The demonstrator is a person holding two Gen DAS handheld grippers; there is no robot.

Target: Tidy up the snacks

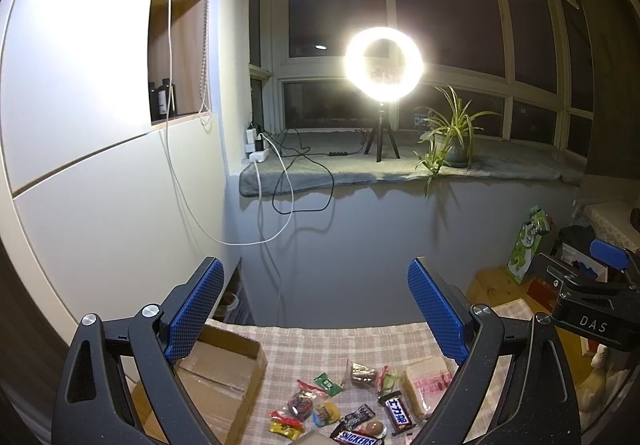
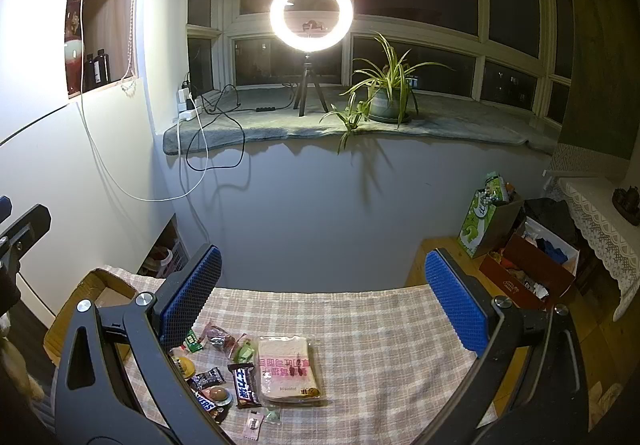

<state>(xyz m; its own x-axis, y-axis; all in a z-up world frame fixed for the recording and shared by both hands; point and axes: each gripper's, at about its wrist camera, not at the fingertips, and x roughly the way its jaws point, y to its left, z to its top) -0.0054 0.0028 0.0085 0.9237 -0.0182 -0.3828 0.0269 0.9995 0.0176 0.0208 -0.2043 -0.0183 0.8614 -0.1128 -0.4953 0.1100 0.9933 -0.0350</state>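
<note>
A pile of wrapped snacks lies on the checked tablecloth (image 2: 380, 325): a wrapped sandwich (image 2: 289, 369), Snickers bars (image 2: 245, 385), small candies (image 2: 218, 337). In the left wrist view the same pile shows a Snickers bar (image 1: 354, 437), a dark bar (image 1: 398, 411) and the sandwich (image 1: 426, 383). An open cardboard box (image 1: 224, 377) stands left of the pile. My left gripper (image 1: 316, 309) is open and empty above the table. My right gripper (image 2: 322, 297) is open and empty, held above the cloth right of the snacks.
A ring light on a tripod (image 2: 311, 15) and a potted plant (image 2: 386, 93) stand on the windowsill. Cables (image 2: 208, 133) hang from the sill. Boxes and a green carton (image 2: 480, 221) sit on the floor at right. The right gripper's body (image 1: 592, 293) shows in the left view.
</note>
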